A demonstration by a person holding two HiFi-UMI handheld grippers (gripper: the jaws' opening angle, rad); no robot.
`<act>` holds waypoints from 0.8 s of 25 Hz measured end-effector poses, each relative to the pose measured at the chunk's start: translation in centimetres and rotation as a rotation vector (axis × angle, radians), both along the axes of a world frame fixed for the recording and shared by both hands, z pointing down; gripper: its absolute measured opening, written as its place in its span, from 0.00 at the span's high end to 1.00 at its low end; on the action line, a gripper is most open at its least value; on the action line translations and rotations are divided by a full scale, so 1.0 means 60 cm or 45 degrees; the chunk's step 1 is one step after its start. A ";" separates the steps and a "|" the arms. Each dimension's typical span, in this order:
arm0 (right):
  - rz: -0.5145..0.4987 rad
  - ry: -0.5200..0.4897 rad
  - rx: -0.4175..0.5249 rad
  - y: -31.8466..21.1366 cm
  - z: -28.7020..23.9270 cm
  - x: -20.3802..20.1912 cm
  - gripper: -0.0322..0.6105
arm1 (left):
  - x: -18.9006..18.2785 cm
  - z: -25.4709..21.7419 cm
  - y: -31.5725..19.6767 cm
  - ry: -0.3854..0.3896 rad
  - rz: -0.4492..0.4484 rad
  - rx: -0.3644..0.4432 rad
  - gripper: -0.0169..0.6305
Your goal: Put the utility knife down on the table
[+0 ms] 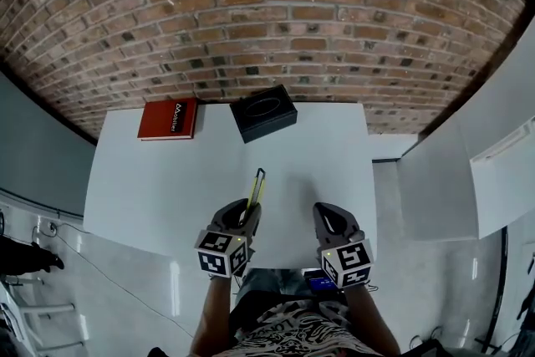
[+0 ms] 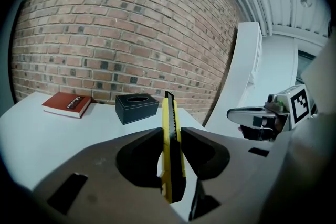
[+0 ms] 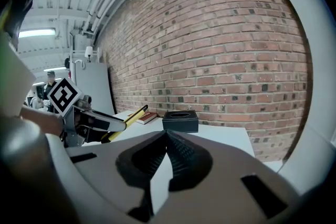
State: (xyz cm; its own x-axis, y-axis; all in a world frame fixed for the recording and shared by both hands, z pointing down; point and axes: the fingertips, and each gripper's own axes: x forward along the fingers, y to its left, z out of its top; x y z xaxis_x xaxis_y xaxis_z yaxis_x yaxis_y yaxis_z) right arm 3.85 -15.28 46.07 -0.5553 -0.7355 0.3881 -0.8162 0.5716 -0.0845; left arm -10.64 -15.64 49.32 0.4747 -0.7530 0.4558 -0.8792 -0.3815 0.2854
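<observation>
My left gripper (image 1: pixel 248 212) is shut on a yellow and black utility knife (image 1: pixel 257 187), held above the white table (image 1: pixel 159 188) near its front edge. In the left gripper view the utility knife (image 2: pixel 170 144) stands edge-on between the two jaws, its tip pointing toward the far wall. My right gripper (image 1: pixel 328 217) hangs beside it to the right, shut with nothing in it; its jaws meet at their tips in the right gripper view (image 3: pixel 167 136). That view also shows the left gripper (image 3: pixel 89 120) with the utility knife (image 3: pixel 128 116) sticking out.
A red book (image 1: pixel 170 118) lies at the table's far left. A black tissue box (image 1: pixel 263 113) stands at the far middle. A brick wall (image 1: pixel 267 21) rises behind the table. White panels (image 1: pixel 468 171) stand to the right.
</observation>
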 end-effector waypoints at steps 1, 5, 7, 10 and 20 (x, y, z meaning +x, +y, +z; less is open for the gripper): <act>-0.003 0.001 -0.003 0.002 0.002 0.004 0.95 | 0.004 0.002 0.002 -0.002 0.000 -0.004 0.79; 0.000 0.004 -0.012 0.003 0.006 0.018 0.95 | 0.017 0.007 0.001 -0.013 0.005 -0.012 0.79; 0.000 0.004 -0.019 0.005 0.011 0.023 0.95 | 0.023 0.013 0.002 -0.013 0.007 -0.021 0.79; -0.001 0.011 -0.035 0.008 0.024 0.030 0.95 | 0.032 0.028 0.005 -0.015 0.015 -0.040 0.79; -0.017 0.040 -0.104 0.012 0.073 0.032 0.95 | 0.045 0.089 0.020 -0.028 0.029 -0.120 0.79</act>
State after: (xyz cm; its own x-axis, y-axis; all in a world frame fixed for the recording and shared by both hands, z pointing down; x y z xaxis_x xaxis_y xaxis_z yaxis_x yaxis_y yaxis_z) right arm 5.78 -14.54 50.47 -0.5511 -0.6934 0.4642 -0.8117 0.5744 -0.1057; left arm -7.94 -14.42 54.63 0.4804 -0.6956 0.5343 -0.8770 -0.3739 0.3018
